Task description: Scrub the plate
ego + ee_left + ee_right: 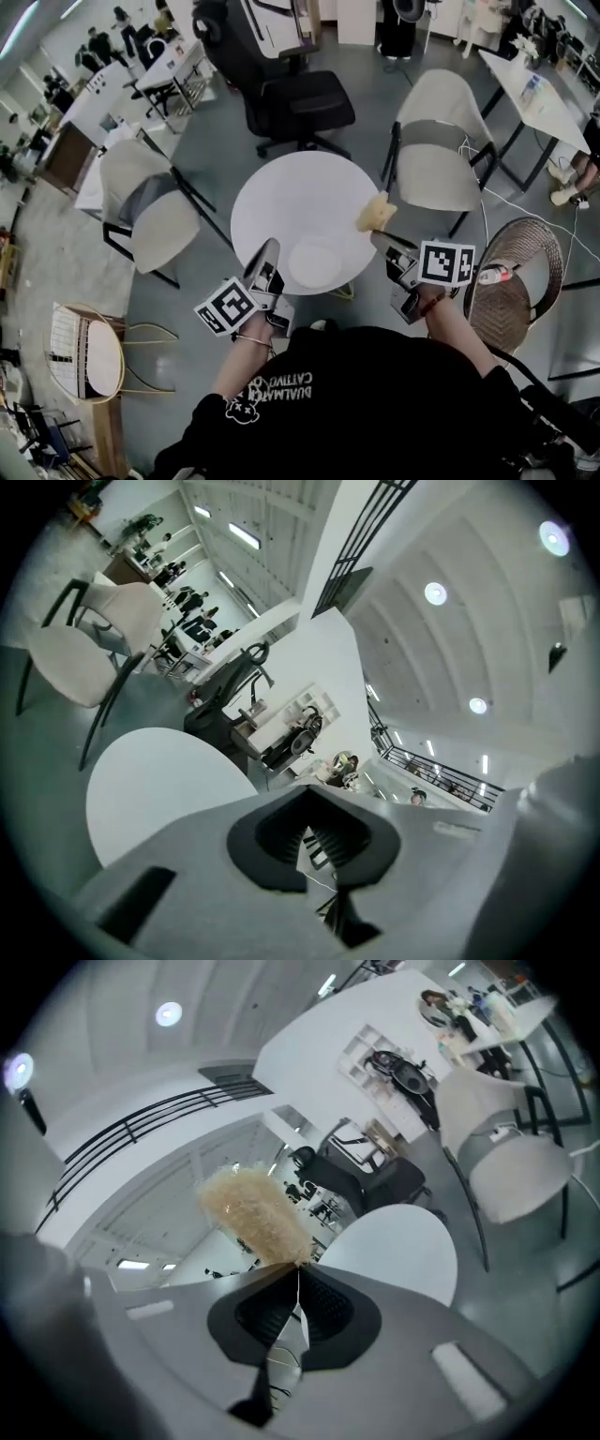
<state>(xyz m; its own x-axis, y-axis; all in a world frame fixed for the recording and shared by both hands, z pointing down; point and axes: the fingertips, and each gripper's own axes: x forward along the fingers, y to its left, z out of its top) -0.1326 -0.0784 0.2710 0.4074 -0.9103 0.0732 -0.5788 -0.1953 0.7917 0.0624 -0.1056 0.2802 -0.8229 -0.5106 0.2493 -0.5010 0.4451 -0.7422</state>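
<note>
- Black top [375, 403], white print behind the left gripper [268, 247].
- Thin bracelet [251, 339] behind that gripper's black-and-white marker cube [228, 306].
- Grey jaw housings, black ribbed pads [277, 841].

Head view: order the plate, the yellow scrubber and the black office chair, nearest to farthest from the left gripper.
1. Plate, just right of the left gripper.
2. Scrubber, at the right edge of the table.
3. Black office chair, beyond the table.

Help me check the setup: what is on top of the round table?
A white plate lies on the table. The left tongs and the scrubber hide parts of its edge.
</note>
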